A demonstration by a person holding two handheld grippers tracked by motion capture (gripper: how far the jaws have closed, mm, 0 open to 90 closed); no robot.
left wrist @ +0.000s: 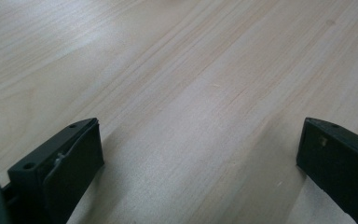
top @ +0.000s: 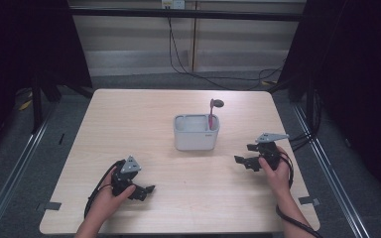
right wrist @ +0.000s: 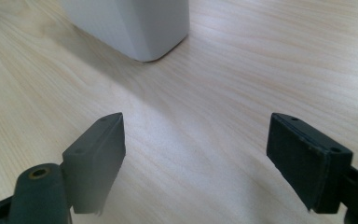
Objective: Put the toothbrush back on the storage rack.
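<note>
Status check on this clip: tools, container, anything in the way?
Left tool open, empty, low over table. Right tool open, empty, facing white container. Pink-handled utensil stands in container. Path between clear.

Bare tabletop (top: 144, 119) lies all around; only the bin (top: 196, 133) with its upright brush (top: 212, 115) blocks the middle.

Even overhead light brightens the worktop (top: 188, 198); surroundings fall dark. Soft shadows pool beneath the jaws. Close to the lens, jaws blur slightly; pale glare ahead.
</note>
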